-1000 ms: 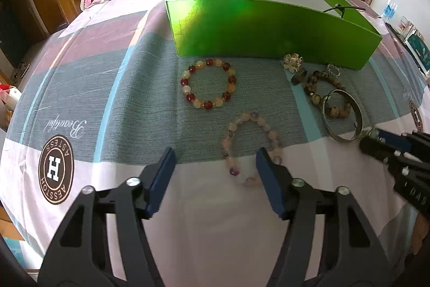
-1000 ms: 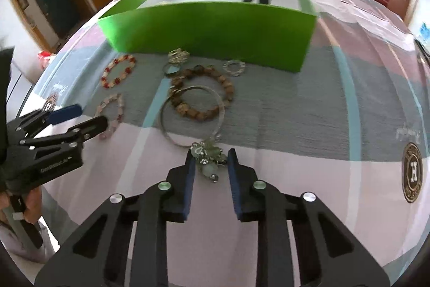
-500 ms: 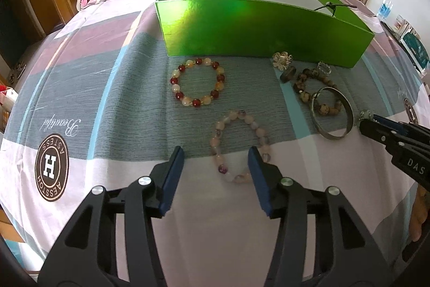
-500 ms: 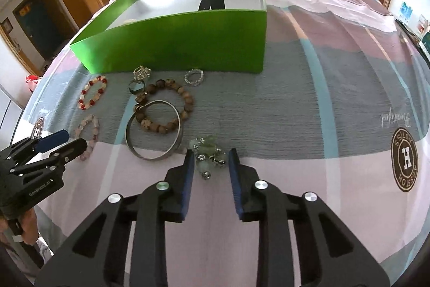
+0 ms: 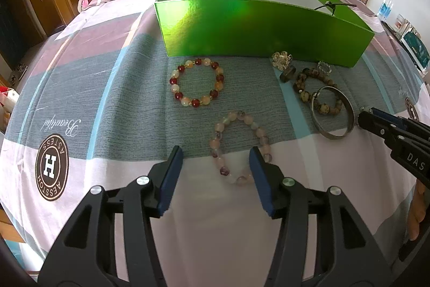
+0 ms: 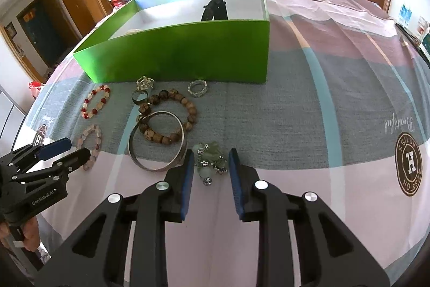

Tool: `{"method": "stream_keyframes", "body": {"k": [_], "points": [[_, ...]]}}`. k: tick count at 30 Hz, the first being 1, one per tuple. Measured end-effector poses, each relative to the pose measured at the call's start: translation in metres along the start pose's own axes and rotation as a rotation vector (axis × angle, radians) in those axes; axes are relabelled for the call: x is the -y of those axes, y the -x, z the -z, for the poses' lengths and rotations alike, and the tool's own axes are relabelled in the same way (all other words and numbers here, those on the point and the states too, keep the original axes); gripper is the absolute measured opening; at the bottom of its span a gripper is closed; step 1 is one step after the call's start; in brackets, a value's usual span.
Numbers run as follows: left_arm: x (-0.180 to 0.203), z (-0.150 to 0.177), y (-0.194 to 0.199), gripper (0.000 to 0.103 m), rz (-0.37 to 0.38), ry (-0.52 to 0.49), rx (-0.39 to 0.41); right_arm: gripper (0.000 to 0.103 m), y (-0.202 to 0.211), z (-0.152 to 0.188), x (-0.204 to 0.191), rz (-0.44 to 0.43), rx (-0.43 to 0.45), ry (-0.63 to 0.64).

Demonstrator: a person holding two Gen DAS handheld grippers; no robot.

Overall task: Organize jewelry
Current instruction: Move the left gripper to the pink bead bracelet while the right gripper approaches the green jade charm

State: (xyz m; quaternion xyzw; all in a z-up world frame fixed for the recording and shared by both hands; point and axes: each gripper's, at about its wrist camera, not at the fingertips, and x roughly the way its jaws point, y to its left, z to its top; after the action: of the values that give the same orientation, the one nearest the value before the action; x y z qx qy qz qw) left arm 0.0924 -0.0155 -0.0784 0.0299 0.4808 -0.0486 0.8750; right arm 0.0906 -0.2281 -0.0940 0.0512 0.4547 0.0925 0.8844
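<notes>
Left tool point(image 5: 215, 166) angled down over the desk point(image 5: 113, 88), jaws apart; they have just been closing slightly, then widening a little. The pale pink bead bracelet point(image 5: 240, 145) lies partly between them, its near right beads at the right pad point(image 5: 262, 179), the left pad clear of it. Beyond: red-and-cream bead bracelet point(image 5: 197, 82), green box point(image 5: 258, 31). Right: brown bead bracelet point(image 5: 317, 93), overlapping metal bangle point(image 5: 333, 112), right tool point(image 5: 376, 121) tip at its rim.

Both grippers point(image 5: 213, 174) point(image 6: 209, 171) apparently agape, downtilted
</notes>
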Motion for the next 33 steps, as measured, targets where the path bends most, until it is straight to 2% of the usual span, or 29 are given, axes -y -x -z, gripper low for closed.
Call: {"method": "stream_keyframes", "body": {"k": [8, 15, 18, 33], "points": [[0.0, 0.0, 0.0, 0.052, -0.001, 0.0, 0.0, 0.027, -0.002, -0.001, 0.002, -0.014, 0.006, -0.01], [0.003, 0.0, -0.001, 0.057, -0.005, -0.001, 0.003, 0.026, -0.005, -0.002, 0.003, -0.02, 0.012, 0.0], [0.003, 0.0, 0.0, 0.057, -0.007, 0.001, 0.003, 0.021, -0.006, -0.002, 0.004, -0.038, 0.015, -0.004], [0.008, 0.001, -0.002, 0.059, -0.024, 0.012, 0.012, 0.022, -0.004, 0.002, 0.013, -0.081, 0.032, -0.033]]}}
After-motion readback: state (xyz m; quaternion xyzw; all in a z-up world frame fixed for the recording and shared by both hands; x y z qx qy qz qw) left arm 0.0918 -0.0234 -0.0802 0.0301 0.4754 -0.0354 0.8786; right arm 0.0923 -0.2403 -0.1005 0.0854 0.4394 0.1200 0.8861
